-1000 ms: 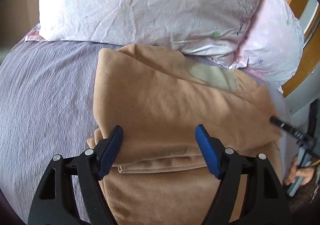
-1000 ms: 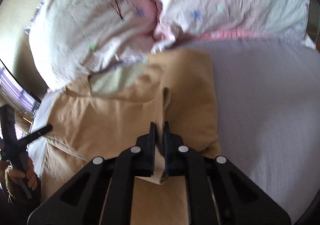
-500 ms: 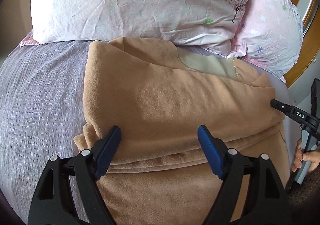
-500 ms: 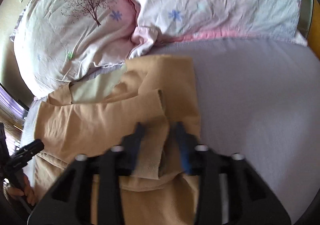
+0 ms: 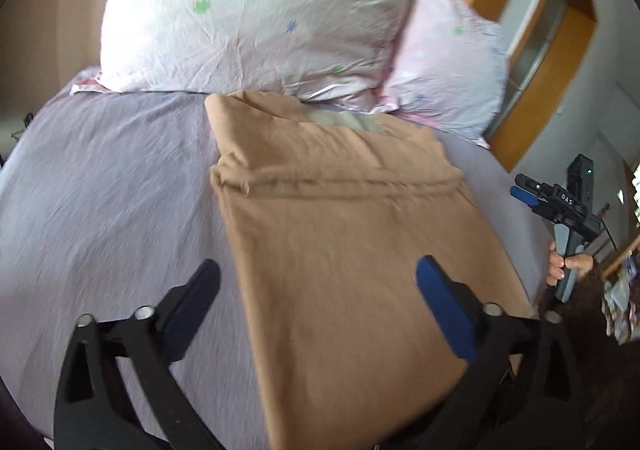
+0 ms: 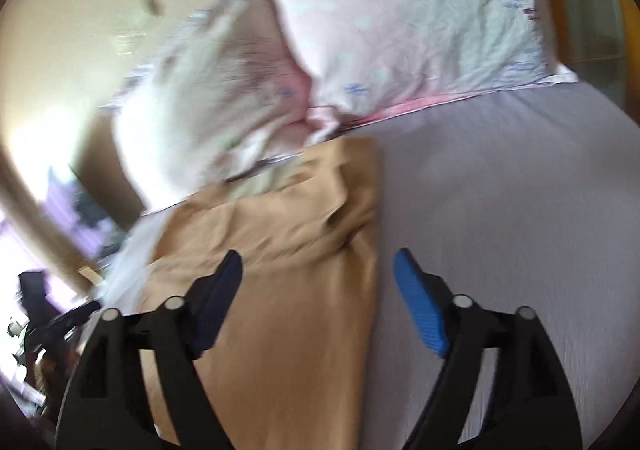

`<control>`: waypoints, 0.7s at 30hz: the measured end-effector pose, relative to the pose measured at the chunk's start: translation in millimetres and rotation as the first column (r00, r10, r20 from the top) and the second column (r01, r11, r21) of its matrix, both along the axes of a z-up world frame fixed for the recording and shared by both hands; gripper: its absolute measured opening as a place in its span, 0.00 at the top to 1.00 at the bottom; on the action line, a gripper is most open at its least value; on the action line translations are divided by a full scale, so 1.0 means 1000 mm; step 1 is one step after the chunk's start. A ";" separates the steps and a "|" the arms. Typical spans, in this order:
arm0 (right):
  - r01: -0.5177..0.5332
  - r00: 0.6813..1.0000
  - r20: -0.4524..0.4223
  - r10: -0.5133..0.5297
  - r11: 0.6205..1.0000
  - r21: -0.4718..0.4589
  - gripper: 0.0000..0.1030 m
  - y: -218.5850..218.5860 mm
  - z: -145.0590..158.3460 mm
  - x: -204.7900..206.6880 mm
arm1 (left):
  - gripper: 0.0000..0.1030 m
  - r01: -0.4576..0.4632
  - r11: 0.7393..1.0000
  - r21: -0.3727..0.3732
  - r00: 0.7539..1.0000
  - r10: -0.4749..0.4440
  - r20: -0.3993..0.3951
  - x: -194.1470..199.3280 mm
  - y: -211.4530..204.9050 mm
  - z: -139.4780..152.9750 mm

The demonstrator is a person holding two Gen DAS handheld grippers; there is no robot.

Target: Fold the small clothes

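A tan garment (image 5: 344, 234) lies folded flat on the lilac bedsheet (image 5: 108, 186), its far end against the pillows, with a pale green patch (image 5: 340, 118) showing there. My left gripper (image 5: 320, 302) is open and empty, raised above the garment's near part. My right gripper (image 6: 320, 298) is open and empty, above the garment's right edge (image 6: 304, 290). The right gripper also shows in the left wrist view (image 5: 560, 206), off the garment's right side. The right wrist view is blurred.
Two floral pillows (image 5: 256, 18) (image 5: 444, 78) lie at the head of the bed. A wooden frame (image 5: 536, 62) stands at the right. The sheet extends left of the garment (image 5: 100, 210) and right of it in the right wrist view (image 6: 500, 210).
My right gripper opened and let go of the garment's fold, which now lies flat. Both grippers have pulled back and up from the garment.
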State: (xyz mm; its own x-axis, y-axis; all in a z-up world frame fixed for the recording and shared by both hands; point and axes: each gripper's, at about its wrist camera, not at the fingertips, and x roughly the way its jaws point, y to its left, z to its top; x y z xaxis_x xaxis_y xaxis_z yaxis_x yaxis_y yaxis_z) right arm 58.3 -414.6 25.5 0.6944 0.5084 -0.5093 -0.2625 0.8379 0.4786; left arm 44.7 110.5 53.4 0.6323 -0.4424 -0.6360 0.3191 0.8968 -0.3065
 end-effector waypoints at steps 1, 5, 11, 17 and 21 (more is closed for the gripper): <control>-0.053 0.999 0.013 0.053 0.998 0.023 0.17 -0.004 -0.002 -0.021 | 0.01 0.017 1.000 -0.019 1.000 -0.017 0.017 -0.023 0.008 -0.001; -0.227 0.974 -0.001 0.228 0.972 0.053 0.12 -0.019 -0.024 -0.101 | 0.01 0.043 0.984 -0.175 0.999 -0.048 -0.022 -0.091 0.041 -0.023; -0.278 0.939 -0.188 0.289 0.957 0.085 0.12 -0.038 -0.074 -0.157 | 0.01 -0.023 0.976 -0.215 0.983 -0.018 -0.184 -0.124 0.058 -0.087; -0.277 0.922 -0.234 0.308 0.948 0.154 0.12 -0.033 -0.104 -0.142 | 0.02 -0.004 0.952 -0.306 0.958 -0.085 -0.276 -0.107 0.037 -0.122; -0.309 0.904 -0.249 0.349 0.933 0.185 0.20 -0.017 -0.125 -0.123 | 0.25 -0.055 0.925 -0.376 0.942 -0.077 -0.326 -0.088 0.035 -0.132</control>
